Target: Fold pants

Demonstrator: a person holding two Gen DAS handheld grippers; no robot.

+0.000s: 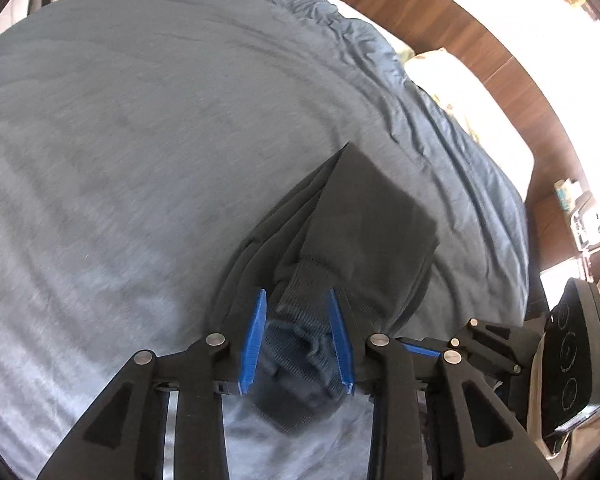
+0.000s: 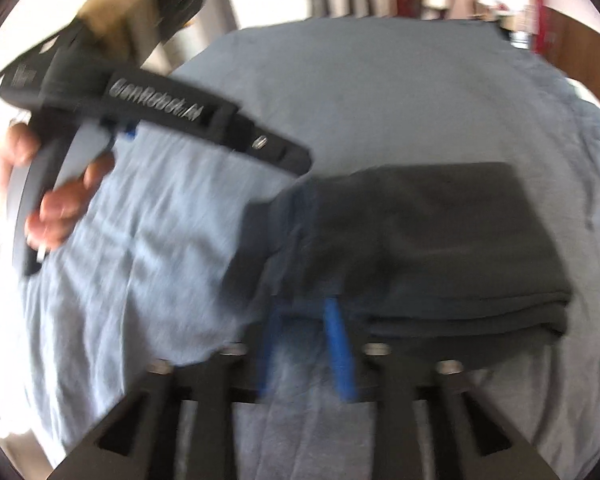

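- Lying on a bed covered by a grey-blue duvet (image 1: 148, 128), the dark grey pants (image 1: 364, 216) are folded into a compact stack; in the right wrist view the stack (image 2: 432, 240) sits in the middle of the bedding, its folded edge toward the camera.
- Writing: the side of the left gripper's black body, seen in the right wrist view, carries pale lettering; motion blur smears it, and it seems to read "GenRobot.AI", though I cannot be sure. A smaller mark near its rear end is unreadable.
- Left gripper (image 1: 298, 300): its blue fingers (image 1: 254, 340) stand apart on either side of a ribbed cuff (image 1: 304, 292) of the pants. The cloth lies between them, with a gap showing at each pad, so nothing is clamped.
- Right gripper (image 2: 304, 308): blurred, its blue fingers (image 2: 340, 352) are parted at the near edge of the stack; bedding shows between them, and they grip nothing that I can make out.
- A person's hand (image 2: 56, 196) wraps the handle of the left gripper at the left of the right wrist view.
- Containers: none can be made out. A pale pillow (image 1: 452, 80) lies beyond the duvet beside a wooden headboard (image 1: 440, 12); small items on a stand at the far right are too washed out to name.
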